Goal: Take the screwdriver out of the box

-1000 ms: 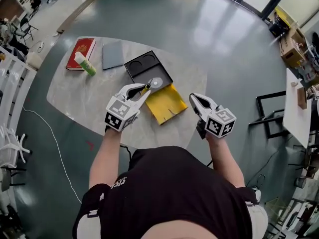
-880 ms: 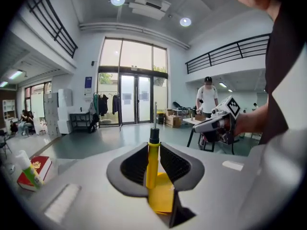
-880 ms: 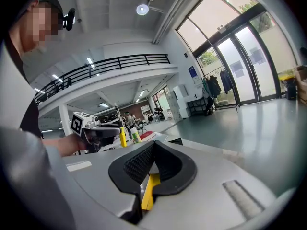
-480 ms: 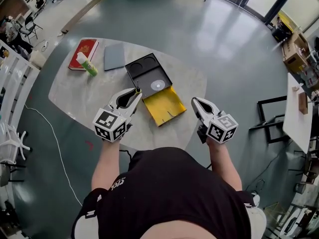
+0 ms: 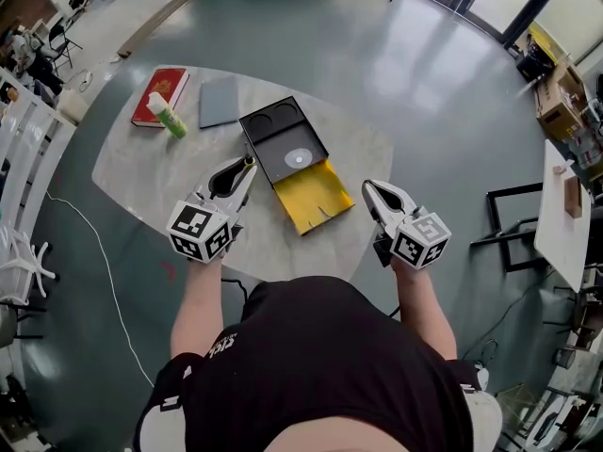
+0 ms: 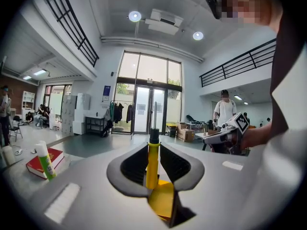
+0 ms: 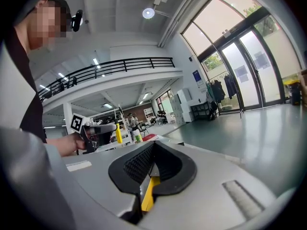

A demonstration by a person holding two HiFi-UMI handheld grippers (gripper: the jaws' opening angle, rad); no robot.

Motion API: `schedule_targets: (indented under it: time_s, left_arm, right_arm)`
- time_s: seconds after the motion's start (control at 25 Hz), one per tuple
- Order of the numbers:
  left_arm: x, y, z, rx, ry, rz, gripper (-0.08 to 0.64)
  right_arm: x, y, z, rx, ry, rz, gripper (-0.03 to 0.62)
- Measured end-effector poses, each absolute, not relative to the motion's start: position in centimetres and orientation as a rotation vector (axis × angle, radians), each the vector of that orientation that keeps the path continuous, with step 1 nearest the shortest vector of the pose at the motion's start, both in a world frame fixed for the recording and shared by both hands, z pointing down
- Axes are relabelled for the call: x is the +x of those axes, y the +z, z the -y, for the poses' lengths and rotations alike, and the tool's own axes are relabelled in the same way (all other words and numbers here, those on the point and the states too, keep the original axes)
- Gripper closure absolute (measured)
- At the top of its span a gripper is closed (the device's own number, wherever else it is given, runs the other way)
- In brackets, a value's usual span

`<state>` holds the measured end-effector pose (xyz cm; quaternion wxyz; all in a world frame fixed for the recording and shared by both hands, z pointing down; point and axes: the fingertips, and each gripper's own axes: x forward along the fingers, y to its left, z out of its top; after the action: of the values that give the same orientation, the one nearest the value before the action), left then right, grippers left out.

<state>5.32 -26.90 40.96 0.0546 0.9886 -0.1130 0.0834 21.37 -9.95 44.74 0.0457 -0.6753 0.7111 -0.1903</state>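
Pale tabletop [image 5: 141, 172] with the open black box [image 5: 268, 149] on it, yellow flap hanging toward the near side. Left gripper [image 5: 243, 169] just left of the box, fingers [image 6: 132, 164] clamped on the yellow screwdriver [image 6: 152, 164], out of the box, shaft poking past the tips. Right gripper [image 5: 369, 189] by the near-right edge, fingers [image 7: 139, 164] together, holding nothing.
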Motion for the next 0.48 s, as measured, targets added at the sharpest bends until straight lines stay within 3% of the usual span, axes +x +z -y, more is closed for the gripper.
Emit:
schedule_targets:
  time_s: [0.48]
  left_arm:
    - [7.7, 38.3, 28.6, 3.043, 0.195, 0.336, 0.482]
  right_arm:
    - [23.2, 40.3, 12.6, -2.091, -0.392, -2.164, 0.581]
